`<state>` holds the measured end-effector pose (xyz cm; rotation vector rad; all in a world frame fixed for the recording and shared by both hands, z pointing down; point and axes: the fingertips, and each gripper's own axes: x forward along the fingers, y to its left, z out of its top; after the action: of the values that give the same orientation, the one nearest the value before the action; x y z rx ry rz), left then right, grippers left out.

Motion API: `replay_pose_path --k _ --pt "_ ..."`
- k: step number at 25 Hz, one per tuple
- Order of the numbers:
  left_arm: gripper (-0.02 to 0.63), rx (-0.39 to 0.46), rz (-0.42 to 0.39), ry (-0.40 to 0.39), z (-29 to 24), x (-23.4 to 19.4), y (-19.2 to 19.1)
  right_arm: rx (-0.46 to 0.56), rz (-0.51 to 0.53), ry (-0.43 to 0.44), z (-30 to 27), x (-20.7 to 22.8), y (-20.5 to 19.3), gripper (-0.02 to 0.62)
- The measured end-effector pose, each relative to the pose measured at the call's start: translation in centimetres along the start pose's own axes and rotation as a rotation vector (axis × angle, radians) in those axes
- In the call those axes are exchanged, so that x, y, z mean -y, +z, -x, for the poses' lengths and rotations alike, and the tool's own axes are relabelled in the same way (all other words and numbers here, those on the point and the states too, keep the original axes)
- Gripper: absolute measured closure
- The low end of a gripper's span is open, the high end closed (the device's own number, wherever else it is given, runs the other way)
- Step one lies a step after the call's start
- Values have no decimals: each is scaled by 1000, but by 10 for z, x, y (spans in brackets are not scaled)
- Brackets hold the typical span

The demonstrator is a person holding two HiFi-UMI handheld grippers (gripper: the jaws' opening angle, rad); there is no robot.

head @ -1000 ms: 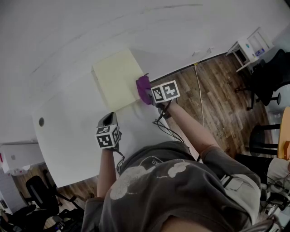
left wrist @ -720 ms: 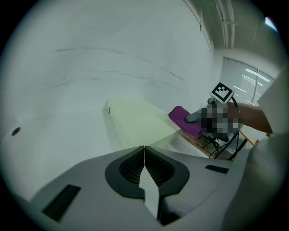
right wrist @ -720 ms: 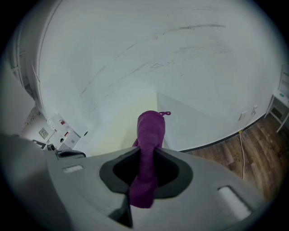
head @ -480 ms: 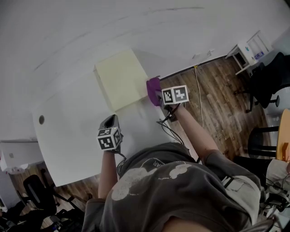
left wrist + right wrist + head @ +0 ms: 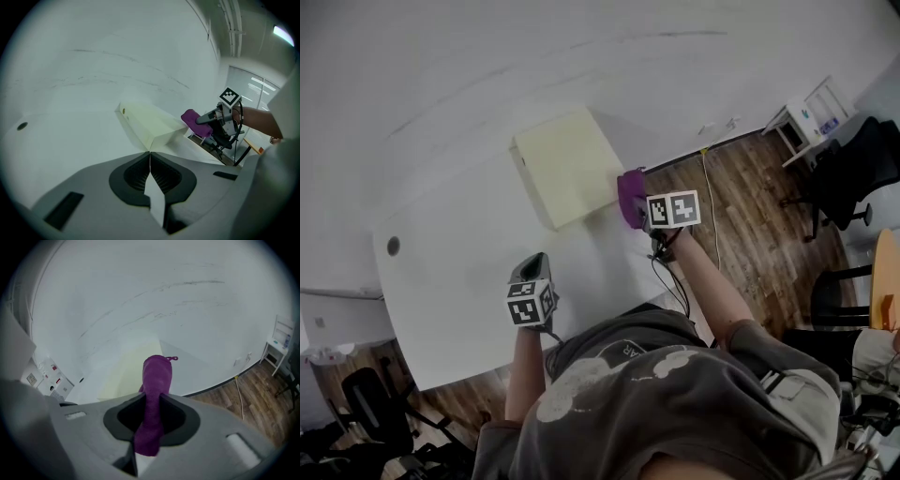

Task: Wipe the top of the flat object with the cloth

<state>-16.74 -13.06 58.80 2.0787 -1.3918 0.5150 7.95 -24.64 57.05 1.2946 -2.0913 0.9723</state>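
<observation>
A pale yellow flat box [image 5: 570, 167] lies on the white table [image 5: 459, 281], also seen in the left gripper view as the box [image 5: 147, 122]. My right gripper [image 5: 639, 212] is shut on a purple cloth [image 5: 629, 195], held just off the box's near right edge, over the table's edge. In the right gripper view the cloth [image 5: 154, 394] sticks out between the closed jaws, with the box [image 5: 126, 373] behind it. My left gripper [image 5: 531, 270] is shut with nothing in it, over bare table nearer me; its jaws meet in its own view [image 5: 150, 161].
A small dark round hole [image 5: 393, 246] marks the table at the left. Beyond the table's right edge is wooden floor [image 5: 741, 225] with a cable, a white shelf unit [image 5: 811, 108] and black office chairs [image 5: 848, 173].
My right gripper has carried the purple cloth off the box's right side toward the table's edge. The left gripper has stayed about where it was.
</observation>
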Motion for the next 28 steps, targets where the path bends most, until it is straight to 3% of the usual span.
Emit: replay_pose_path --k 8,14,20,25,28 --pt "611 41 -13 -28 38 -29 -15 -14 181 -36 2 -71 -40 523" --pt "609 47 -23 -79 52 -39 -26 -29 112 -32 2 -99 -75 523" --pt "611 32 -26 -115 58 -30 -38 -31 125 -24 4 -107 -90 523" --pt "609 26 -45 -82 72 -20 -44 -33 93 27 12 -112 -99 523" --pt "609 44 -52 -60 83 -7 -45 -17 133 48 24 -115 -99 523"
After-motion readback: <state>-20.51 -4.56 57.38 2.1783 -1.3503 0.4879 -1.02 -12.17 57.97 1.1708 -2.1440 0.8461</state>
